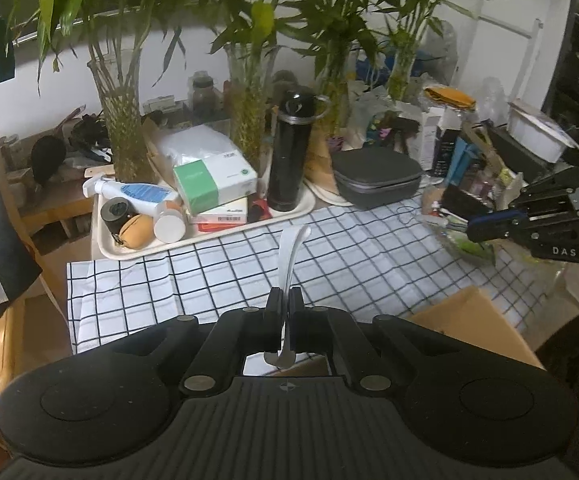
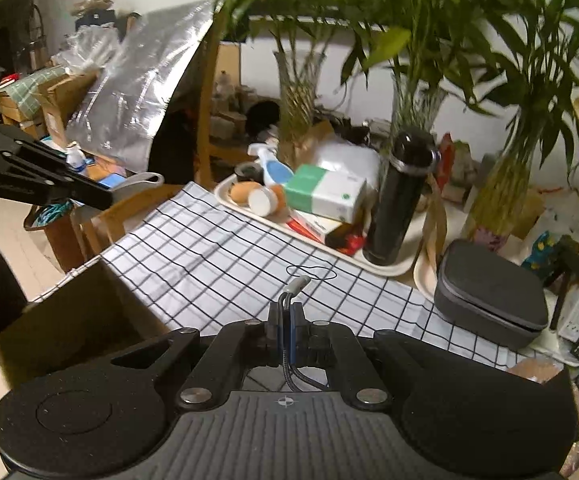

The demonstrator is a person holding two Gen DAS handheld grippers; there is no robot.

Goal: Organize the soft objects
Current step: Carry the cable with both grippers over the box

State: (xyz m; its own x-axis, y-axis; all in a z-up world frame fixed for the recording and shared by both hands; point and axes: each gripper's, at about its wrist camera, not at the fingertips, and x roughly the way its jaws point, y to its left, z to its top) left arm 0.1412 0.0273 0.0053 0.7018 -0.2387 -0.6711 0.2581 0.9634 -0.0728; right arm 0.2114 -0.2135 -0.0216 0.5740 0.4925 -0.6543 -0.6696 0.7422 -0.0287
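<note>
Left wrist view: the left tool (image 1: 285,300) is clamped on a white strip (image 1: 292,248) that stands up above the checkered cloth (image 1: 209,272) covering the surface, a cardboard box (image 1: 469,320) to its right. Right wrist view: the right tool (image 2: 285,316) is clamped on a grey cable (image 2: 297,284) over the same cloth, near a black hair tie (image 2: 311,272), with the cream tray (image 2: 389,268) beyond.
</note>
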